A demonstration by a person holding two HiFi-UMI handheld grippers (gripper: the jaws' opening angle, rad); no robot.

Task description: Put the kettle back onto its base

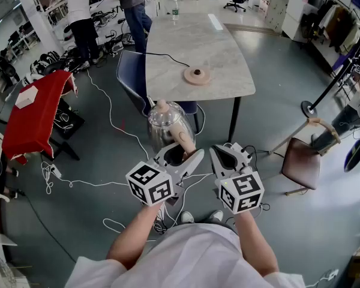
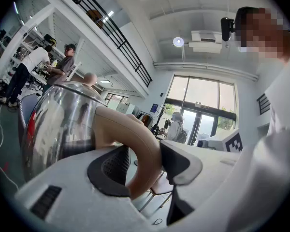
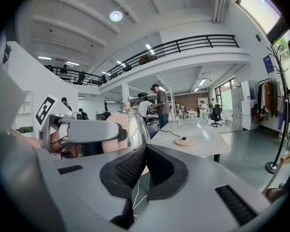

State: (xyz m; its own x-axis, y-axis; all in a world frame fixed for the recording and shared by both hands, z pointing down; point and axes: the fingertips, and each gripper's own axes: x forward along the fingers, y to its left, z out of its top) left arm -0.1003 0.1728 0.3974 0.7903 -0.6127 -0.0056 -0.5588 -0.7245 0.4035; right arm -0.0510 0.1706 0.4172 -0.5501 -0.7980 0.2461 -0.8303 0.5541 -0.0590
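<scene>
The kettle [image 1: 163,123] has a shiny clear-and-steel body, a beige lid knob and a beige handle [image 2: 135,139]. It hangs in the air above the floor, short of the table. My left gripper [image 1: 183,156] is shut on that handle, with a dark pad pressing on each side of it [image 2: 144,154]. The round beige base [image 1: 197,75] lies on the marble table [image 1: 228,53] with a black cable running off it. My right gripper [image 1: 229,153] is beside the left one, its pads [image 3: 130,168] meeting at the tips with nothing between them. In the right gripper view the kettle [image 3: 133,124] is at left and the base [image 3: 183,140] ahead.
A blue chair [image 1: 129,71] is tucked at the table's near left corner. A brown chair [image 1: 303,161] stands at right, near a coat rack foot [image 1: 312,108]. A red-covered table [image 1: 36,110] is at left. White cables [image 1: 111,122] trail over the floor. People [image 1: 132,5] stand at the back.
</scene>
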